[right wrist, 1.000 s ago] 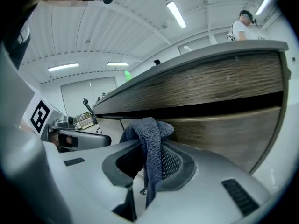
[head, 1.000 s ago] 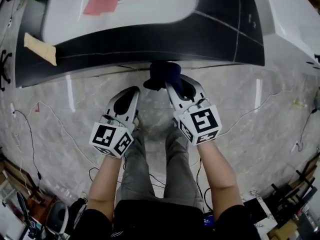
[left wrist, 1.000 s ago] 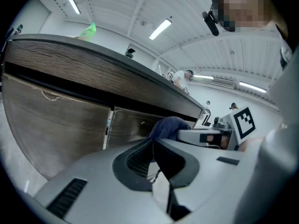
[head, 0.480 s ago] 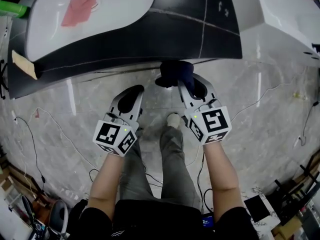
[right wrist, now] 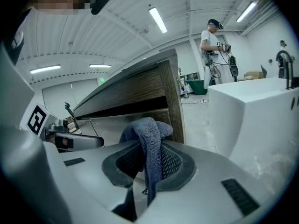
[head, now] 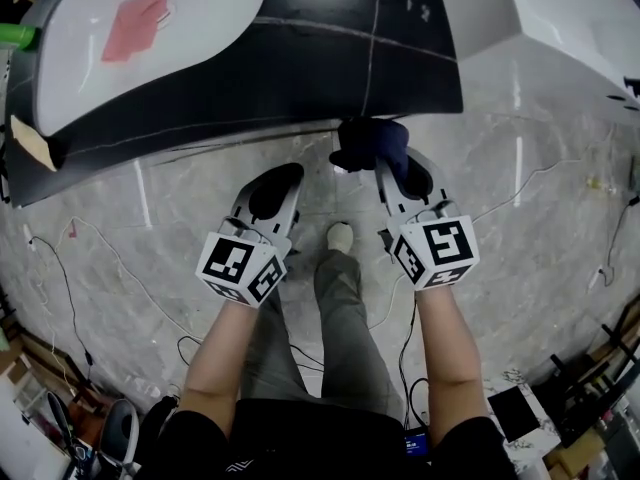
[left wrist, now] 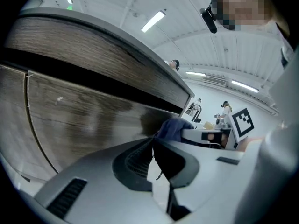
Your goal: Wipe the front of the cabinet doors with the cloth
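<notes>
A dark blue cloth (head: 370, 143) is bunched in my right gripper (head: 388, 163), which is shut on it and holds it against the lower edge of the dark cabinet front (head: 300, 68), near a vertical door seam. In the right gripper view the cloth (right wrist: 147, 134) drapes over the jaws of that gripper (right wrist: 149, 146), with the wood-grain cabinet (right wrist: 140, 94) just beyond. My left gripper (head: 285, 176) hovers to the left, a little short of the cabinet, shut and empty. From the left gripper (left wrist: 153, 143) I see the door panel (left wrist: 70, 120) and the cloth (left wrist: 173, 127).
A white countertop (head: 200, 48) with a pink sheet (head: 133, 23) lies above the doors. A white unit (head: 560, 28) stands to the right of the cabinet. Cables (head: 540, 193) trail over the marble floor. The person's shoe (head: 341, 236) is between the grippers. Another person (right wrist: 212, 41) stands far off.
My right gripper has carried the cloth rightward along the cabinet's lower edge, up to the vertical seam. The left gripper followed to the right, still shut.
</notes>
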